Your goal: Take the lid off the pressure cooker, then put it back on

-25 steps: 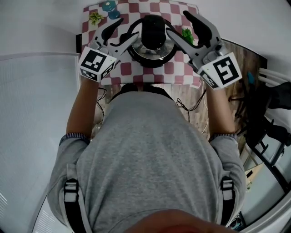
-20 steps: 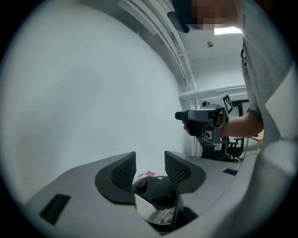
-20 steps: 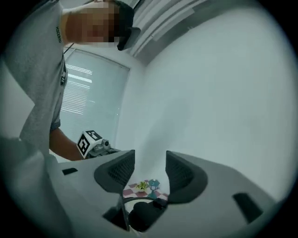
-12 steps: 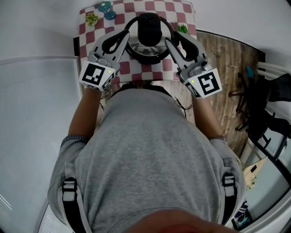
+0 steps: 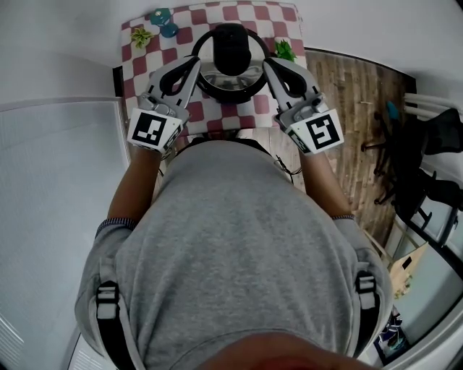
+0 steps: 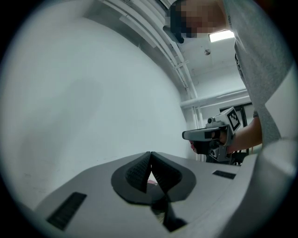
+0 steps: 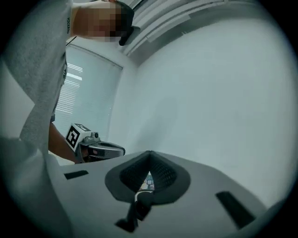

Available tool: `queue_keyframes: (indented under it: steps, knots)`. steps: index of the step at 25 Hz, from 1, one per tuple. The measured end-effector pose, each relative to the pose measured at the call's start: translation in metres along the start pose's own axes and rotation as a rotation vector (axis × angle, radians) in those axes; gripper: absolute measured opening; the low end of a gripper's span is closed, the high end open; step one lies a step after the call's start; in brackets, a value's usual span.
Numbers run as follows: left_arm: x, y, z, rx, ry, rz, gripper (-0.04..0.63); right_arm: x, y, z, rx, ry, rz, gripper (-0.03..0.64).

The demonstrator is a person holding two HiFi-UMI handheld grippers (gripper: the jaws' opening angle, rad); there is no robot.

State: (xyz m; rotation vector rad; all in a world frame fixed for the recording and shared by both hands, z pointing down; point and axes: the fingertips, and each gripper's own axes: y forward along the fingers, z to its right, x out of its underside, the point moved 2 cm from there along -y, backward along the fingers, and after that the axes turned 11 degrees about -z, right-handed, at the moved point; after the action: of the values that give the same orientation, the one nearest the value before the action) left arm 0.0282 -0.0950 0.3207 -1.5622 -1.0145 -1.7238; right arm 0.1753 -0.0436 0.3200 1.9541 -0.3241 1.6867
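The steel pressure cooker [image 5: 230, 72] stands on a red-and-white checked cloth [image 5: 217, 112], its black lid [image 5: 231, 45] on top. My left gripper [image 5: 196, 65] lies against the cooker's left side and my right gripper [image 5: 266, 66] against its right side. Both have just been closing and now stand shut. In the left gripper view the pads [image 6: 139, 169] meet at the tips of my left gripper [image 6: 150, 155], with nothing showing between them. It is the same for my right gripper [image 7: 149, 155] in its own view. Whether the tips touch the cooker is hidden.
Small green plants [image 5: 140, 35] [image 5: 283, 49] and a teal object [image 5: 165, 19] sit on the cloth's far corners. A white wall runs behind the table. Wooden floor [image 5: 347, 94] and a black chair [image 5: 427, 144] lie to the right.
Both grippers went from wide open to shut. They drew in closer to the cooker's two sides, and the right one came down.
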Motion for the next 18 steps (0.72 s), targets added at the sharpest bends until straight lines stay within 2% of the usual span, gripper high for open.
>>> queue_keyframes:
  steps: [18]
  knots:
    - [0.0033,0.0014,-0.0024,-0.002,0.033,-0.008,0.020,-0.0003,0.0062,0.0106,0.032,-0.018,-0.006,0.006]
